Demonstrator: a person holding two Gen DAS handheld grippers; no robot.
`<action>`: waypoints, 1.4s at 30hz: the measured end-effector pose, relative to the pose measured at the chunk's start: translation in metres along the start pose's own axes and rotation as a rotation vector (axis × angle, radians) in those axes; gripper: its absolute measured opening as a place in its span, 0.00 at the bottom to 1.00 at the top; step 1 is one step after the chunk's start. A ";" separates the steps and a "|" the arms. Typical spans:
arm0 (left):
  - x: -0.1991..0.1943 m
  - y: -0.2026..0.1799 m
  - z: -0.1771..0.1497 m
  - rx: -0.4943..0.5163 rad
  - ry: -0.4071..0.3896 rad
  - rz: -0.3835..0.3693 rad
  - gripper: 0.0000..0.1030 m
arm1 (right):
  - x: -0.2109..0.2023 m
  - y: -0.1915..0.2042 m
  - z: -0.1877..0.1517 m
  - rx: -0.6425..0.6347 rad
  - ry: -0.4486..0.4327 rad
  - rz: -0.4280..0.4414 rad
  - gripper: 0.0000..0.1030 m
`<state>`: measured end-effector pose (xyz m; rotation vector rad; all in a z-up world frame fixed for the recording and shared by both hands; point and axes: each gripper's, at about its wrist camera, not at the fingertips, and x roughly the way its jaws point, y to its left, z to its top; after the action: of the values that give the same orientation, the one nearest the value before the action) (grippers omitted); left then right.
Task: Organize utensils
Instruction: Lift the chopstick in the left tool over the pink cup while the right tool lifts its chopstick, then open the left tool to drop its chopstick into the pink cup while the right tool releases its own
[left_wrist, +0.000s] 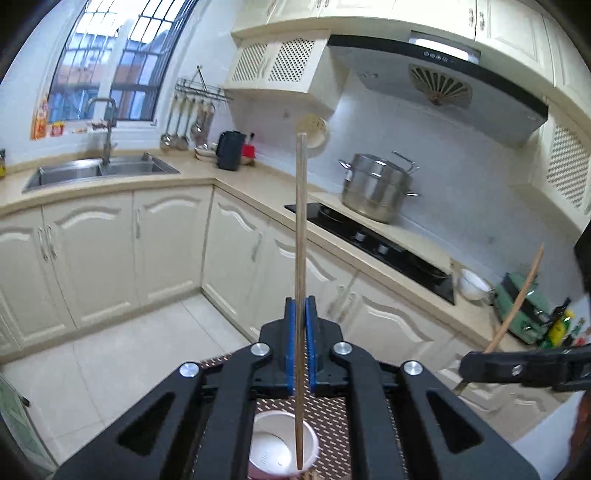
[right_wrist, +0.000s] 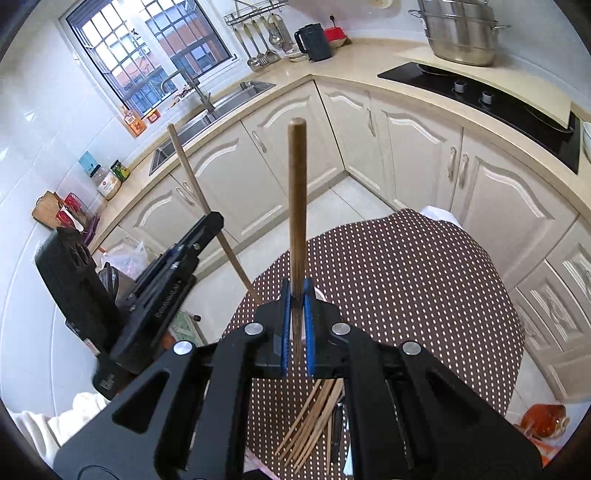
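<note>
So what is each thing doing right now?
Left gripper: shut on a chopstick.
Right gripper: shut on another chopstick.
Cup: upright, open, below the left gripper.
Loose chopsticks: lying fanned on the dotted cloth.

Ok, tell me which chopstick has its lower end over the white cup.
The chopstick clamped in the left gripper: its lower end hangs over the white cup. The right gripper's chopstick sits above the loose chopsticks.

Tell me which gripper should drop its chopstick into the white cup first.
Left, probably. The left gripper holds its chopstick with the lower tip right over the white cup; the right gripper shows mainly loose chopsticks beneath it.
</note>
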<state>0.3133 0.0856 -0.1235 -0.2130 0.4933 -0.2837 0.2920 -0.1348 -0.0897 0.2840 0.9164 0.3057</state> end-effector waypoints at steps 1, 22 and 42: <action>0.004 0.001 -0.001 0.006 0.000 0.012 0.05 | 0.002 0.001 0.003 0.002 -0.002 0.002 0.07; 0.032 0.024 -0.064 -0.004 0.227 0.060 0.05 | 0.068 -0.009 -0.010 0.012 0.047 -0.033 0.07; -0.008 0.047 -0.090 -0.034 0.352 0.022 0.49 | 0.087 -0.003 -0.038 0.043 0.097 -0.068 0.07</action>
<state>0.2721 0.1206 -0.2098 -0.1911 0.8490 -0.2930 0.3113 -0.1002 -0.1764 0.2794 1.0276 0.2391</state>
